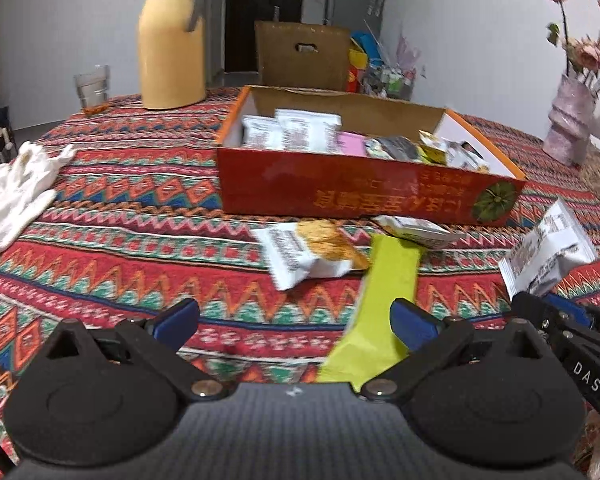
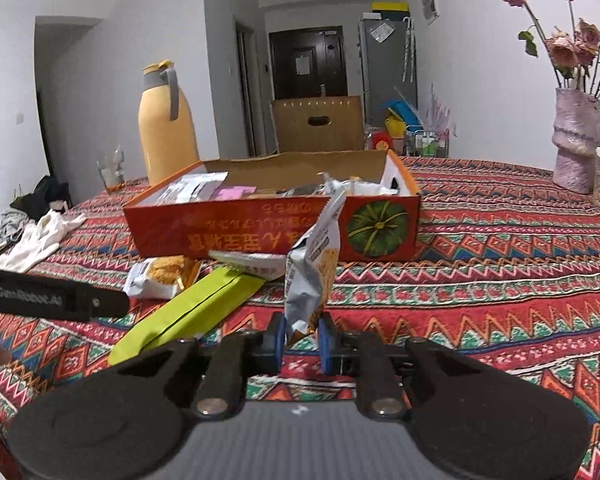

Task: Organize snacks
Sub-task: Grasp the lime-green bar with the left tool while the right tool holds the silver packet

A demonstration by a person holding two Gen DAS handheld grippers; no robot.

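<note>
1. The right claw (image 2: 303,336) is clamped on the bottom edge of a white snack packet (image 2: 314,256), which stands upright between its blue pads, lifted clear of the worktop (image 2: 500,264).
2. The left claw (image 1: 294,322) hangs wide open with nothing between its fingers; its right finger sits over the near end of a lime-green packet (image 1: 384,304).
3. That green packet lies flat on the patterned cloth, its long side running away toward the box.
4. Just beyond it lies a white packet with a picture of fried snacks (image 1: 312,254), touching or nearly touching the green one, and a smaller flat packet (image 1: 416,230) lies right against the box front.
5. The orange box (image 1: 340,192) stands open behind them, holding several packets: white ones at the left, a pink one in the middle, dark and yellow ones at the right.
6. A pair of white gloves (image 1: 16,192) lies well apart at the left of the worktop.
7. Farther back stand a yellow flask (image 1: 170,44) and a glass (image 1: 92,86); a pink vase of dried flowers (image 1: 568,120) stands at the far right.
</note>
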